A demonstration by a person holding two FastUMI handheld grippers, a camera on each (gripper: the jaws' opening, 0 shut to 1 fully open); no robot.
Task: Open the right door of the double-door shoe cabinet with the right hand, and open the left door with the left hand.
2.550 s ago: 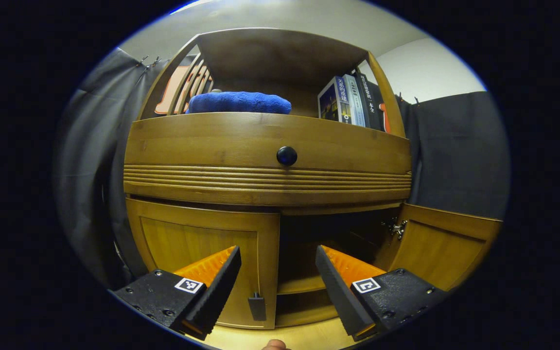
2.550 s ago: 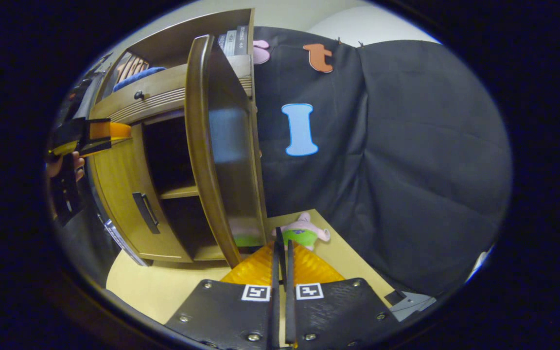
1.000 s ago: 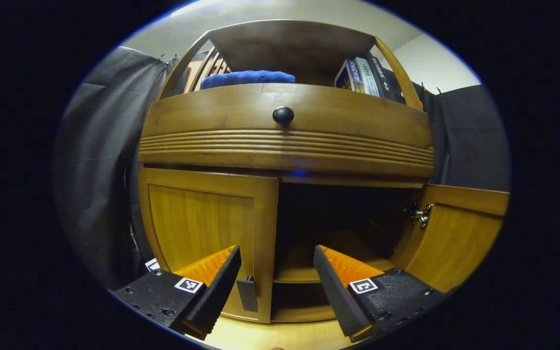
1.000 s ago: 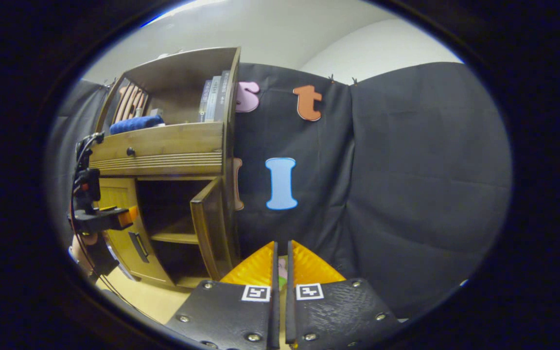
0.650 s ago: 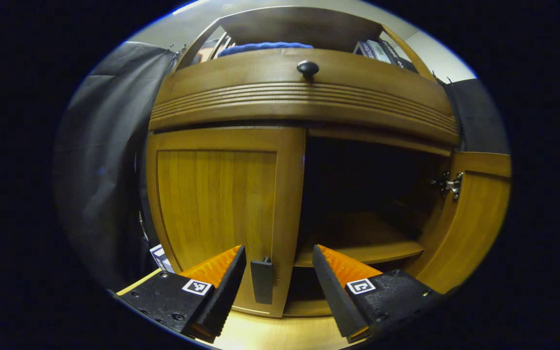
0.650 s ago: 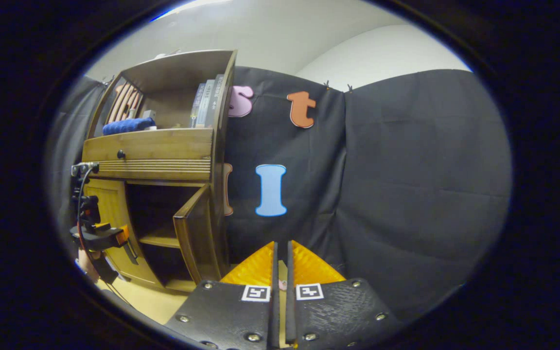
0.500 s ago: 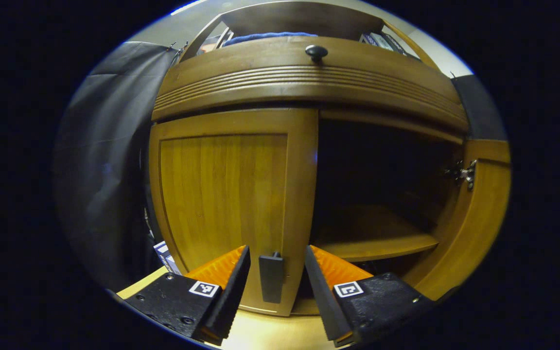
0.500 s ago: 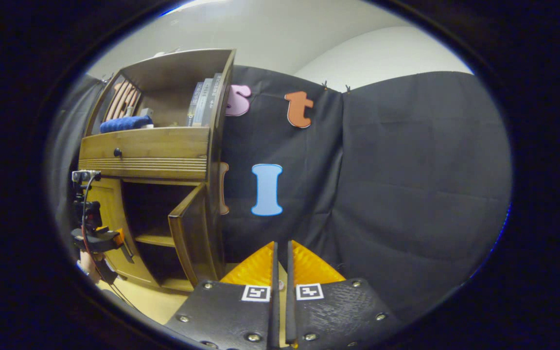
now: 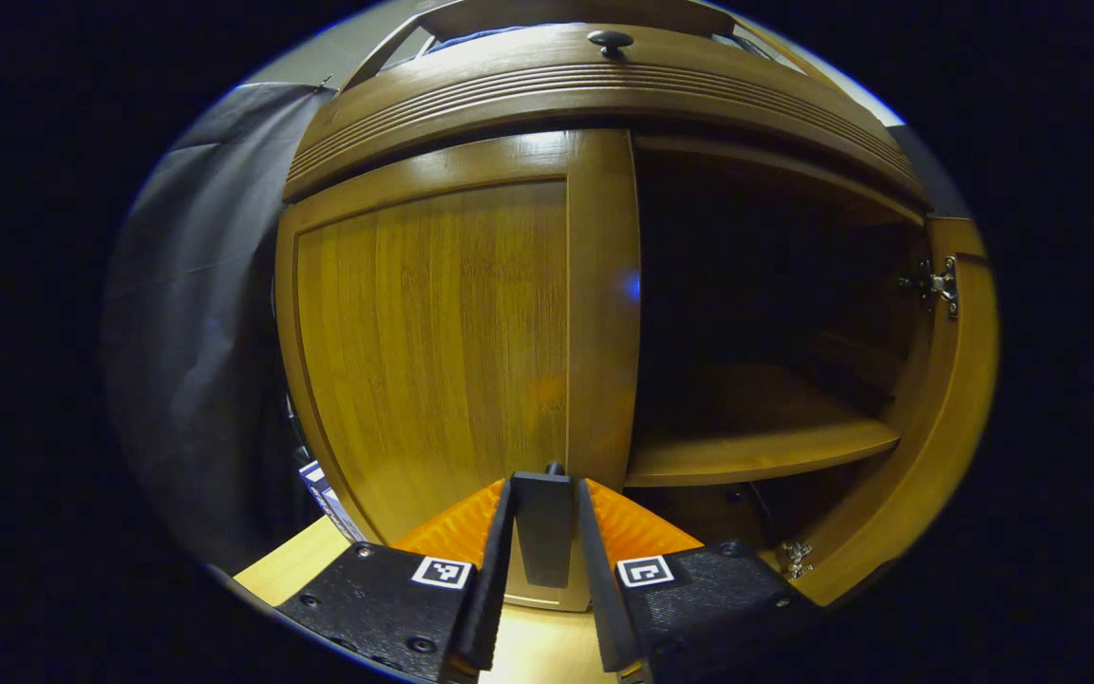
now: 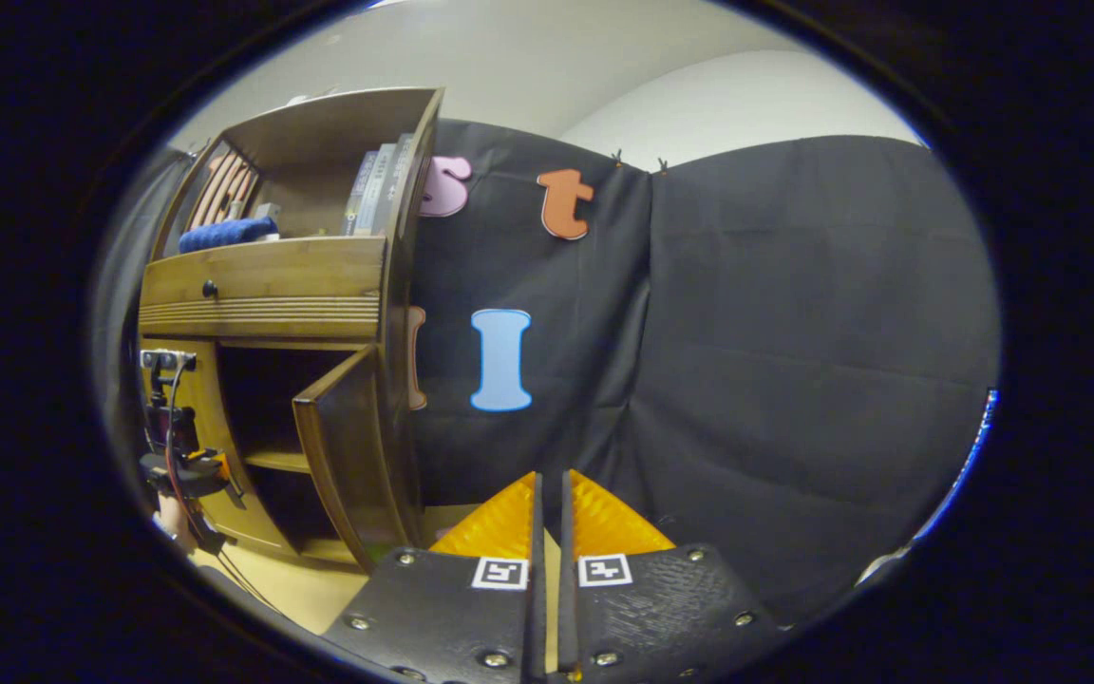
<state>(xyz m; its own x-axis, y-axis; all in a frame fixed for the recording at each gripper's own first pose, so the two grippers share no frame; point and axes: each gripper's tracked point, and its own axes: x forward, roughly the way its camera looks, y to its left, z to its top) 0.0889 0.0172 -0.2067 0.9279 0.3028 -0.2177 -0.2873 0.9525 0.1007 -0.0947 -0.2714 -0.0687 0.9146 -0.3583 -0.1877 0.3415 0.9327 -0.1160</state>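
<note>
1. The left door (image 9: 433, 323) of the shoe cabinet (image 9: 594, 85) is closed, flat against the frame.
2. The left claw (image 9: 544, 560) pinches the dark handle (image 9: 543, 527) at the door's inner edge; both fingers seem to press on it.
3. To the right, the shelf (image 9: 756, 442) inside is open to view, and the right door (image 9: 960, 418) stands swung wide out.
4. In the right gripper view, the right claw (image 10: 547, 518) is pressed together on nothing and points at the booth wall, well apart from the cabinet.
5. Risk, as I judge it: the handle is narrow, so a straight pull and not an arc around the hinge can make the fingers slide off.
6. A loose grip can also let the door fall back.
</note>
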